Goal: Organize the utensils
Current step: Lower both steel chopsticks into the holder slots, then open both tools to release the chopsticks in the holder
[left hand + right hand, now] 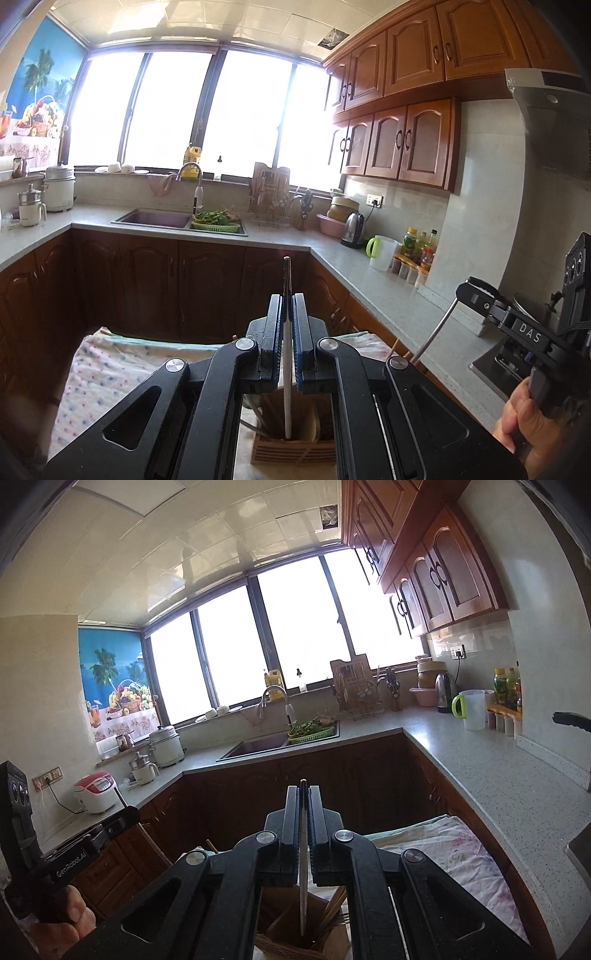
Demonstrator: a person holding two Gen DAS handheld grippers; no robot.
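Note:
My left gripper (287,297) is shut on a thin white-and-metal chopstick (287,373) that stands upright, its lower end inside a wooden utensil holder (291,448) below the jaws. My right gripper (303,788) is shut on a thin metal utensil (303,882) whose lower end also reaches into the wooden holder (291,941). Several wooden chopsticks (334,908) lean in the holder. The right gripper also shows in the left wrist view (476,291), holding its metal rod slanted. The left gripper body shows in the right wrist view (110,823).
The holder stands on a dotted cloth (110,373) covering a low surface. A grey L-shaped counter (388,291) carries a kettle (353,230), a white jug (384,253) and bottles. A sink (155,218) with a green basket lies under the window.

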